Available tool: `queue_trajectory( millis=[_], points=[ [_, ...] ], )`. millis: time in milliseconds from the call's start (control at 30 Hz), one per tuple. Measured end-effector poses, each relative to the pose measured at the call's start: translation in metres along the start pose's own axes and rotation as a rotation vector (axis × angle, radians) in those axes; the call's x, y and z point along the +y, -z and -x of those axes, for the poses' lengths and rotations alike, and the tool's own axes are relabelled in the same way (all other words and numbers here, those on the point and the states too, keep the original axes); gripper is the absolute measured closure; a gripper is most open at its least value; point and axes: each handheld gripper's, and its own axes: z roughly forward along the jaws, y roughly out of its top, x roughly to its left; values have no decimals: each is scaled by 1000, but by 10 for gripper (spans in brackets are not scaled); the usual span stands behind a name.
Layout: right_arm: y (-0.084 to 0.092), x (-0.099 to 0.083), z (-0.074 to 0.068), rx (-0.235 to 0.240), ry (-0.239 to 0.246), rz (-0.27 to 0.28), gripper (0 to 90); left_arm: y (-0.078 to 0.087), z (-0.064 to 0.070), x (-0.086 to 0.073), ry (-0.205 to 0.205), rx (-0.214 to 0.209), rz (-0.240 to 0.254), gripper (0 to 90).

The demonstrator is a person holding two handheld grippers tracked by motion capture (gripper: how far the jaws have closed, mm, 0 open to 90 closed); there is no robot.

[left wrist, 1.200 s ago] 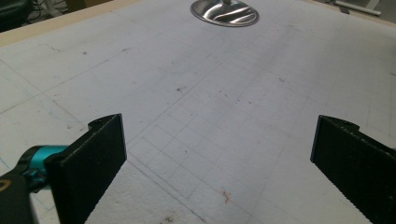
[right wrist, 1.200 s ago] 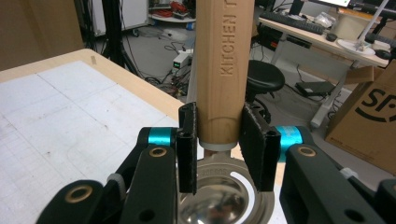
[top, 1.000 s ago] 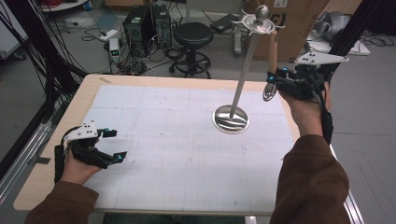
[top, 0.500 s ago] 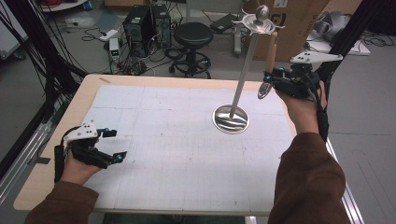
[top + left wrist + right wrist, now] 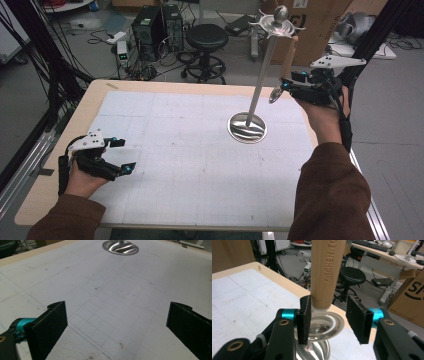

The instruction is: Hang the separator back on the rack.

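A steel stand (image 5: 247,127) with a round base and a tall pole stands right of centre on the mat. From a hook at its top hangs a utensil with a wooden handle (image 5: 288,55) and a round metal end (image 5: 274,95). My right gripper (image 5: 286,89) is held up at that lower end. Its jaws have just been opening, and the handle (image 5: 327,270) hangs between them with a gap at the right pad, so the right gripper (image 5: 331,320) is open. My left gripper (image 5: 125,155) rests open at the table's left, with nothing between its jaws (image 5: 117,322).
A white gridded mat (image 5: 190,150) covers most of the wooden table (image 5: 95,97). Beyond the far edge stand a black stool (image 5: 206,37), computer towers (image 5: 157,22) and a cardboard box (image 5: 320,25). Black frame posts and cables run along the left side.
The right gripper's jaws have parted from the utensil's lower end, which now hangs free from the stand. Neither hand has shifted.
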Motion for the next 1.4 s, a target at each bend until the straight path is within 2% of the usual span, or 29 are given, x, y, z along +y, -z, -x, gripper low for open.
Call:
queue_trajectory(
  millis=[167,333,667,1133,1400],
  points=[
    [7,-1,-1,7,-5,8,476,0,0,0,0,0,1,40],
    [18,-1,-7,10,17,17,437,0,0,0,-2,0,-1,40],
    [33,1,-23,48,55,45,407,0,0,0,-4,0,2,40],
    [37,-11,-41,102,90,61,359,0,1,1,-5,-2,8,40],
    [36,-23,-52,141,90,66,335,1,0,1,-7,-2,9,40]
  ],
)
